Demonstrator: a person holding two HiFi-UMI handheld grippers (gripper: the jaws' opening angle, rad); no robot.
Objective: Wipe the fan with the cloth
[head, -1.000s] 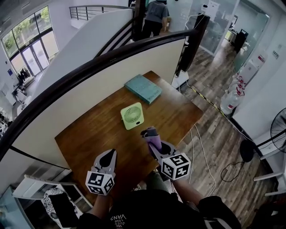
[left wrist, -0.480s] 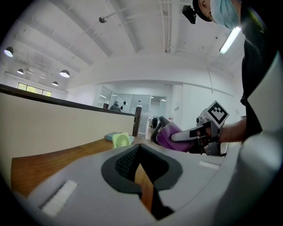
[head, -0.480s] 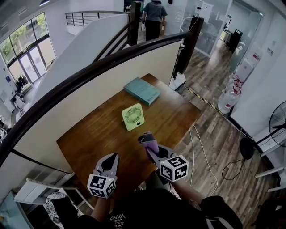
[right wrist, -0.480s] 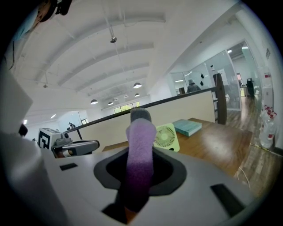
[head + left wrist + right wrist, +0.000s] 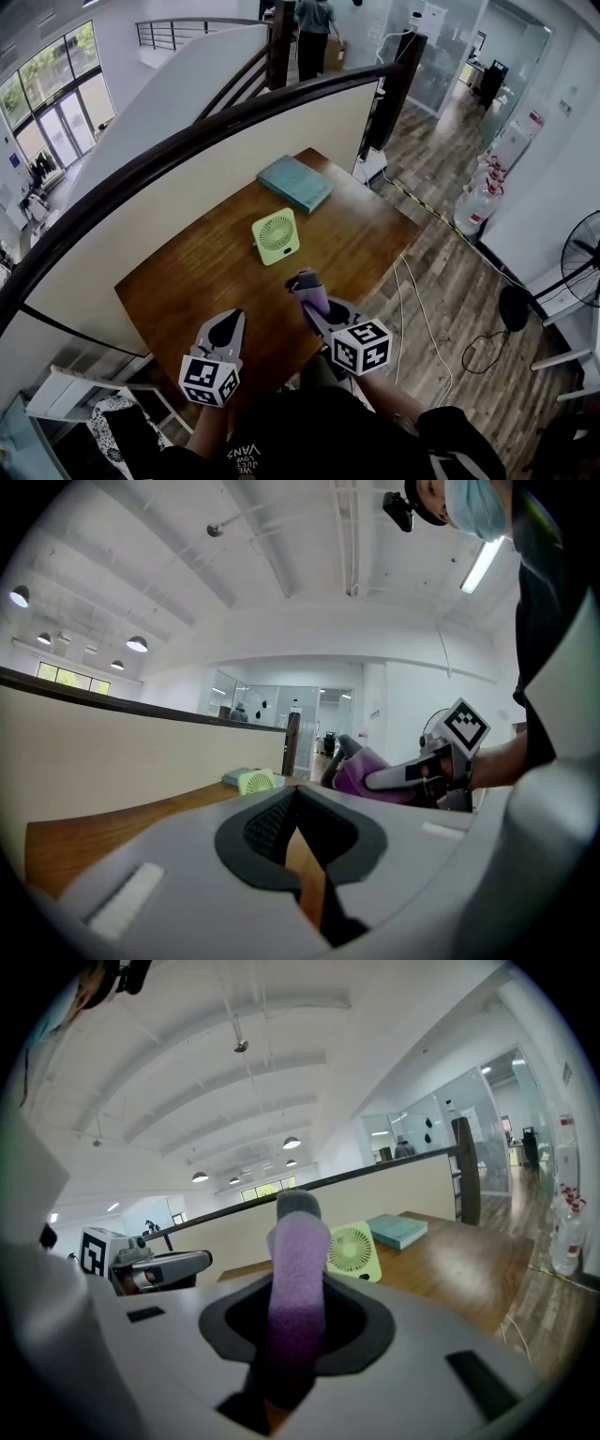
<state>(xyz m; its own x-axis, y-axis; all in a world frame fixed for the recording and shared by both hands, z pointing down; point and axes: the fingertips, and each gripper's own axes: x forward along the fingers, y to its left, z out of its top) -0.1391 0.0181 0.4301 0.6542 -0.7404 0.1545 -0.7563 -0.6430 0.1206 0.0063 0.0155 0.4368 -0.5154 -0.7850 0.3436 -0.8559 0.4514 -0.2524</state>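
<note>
The left gripper hovers over the near edge of the wooden table. Its jaws are pressed together with nothing between them (only the tabletop shows past the tips). Further in, near the middle of the table, the small green fan stands on its base. Its round grille faces the person, and it is well apart from both grippers. Behind it, toward the far corner, a teal book lies flat, near the fan but not touching it. To the right, the right gripper is clamped on the purple cloth. The cloth is bunched into a thick wad that sticks out past the jaw tips and has a grey end. It points toward the fan and stops short of it.
</note>
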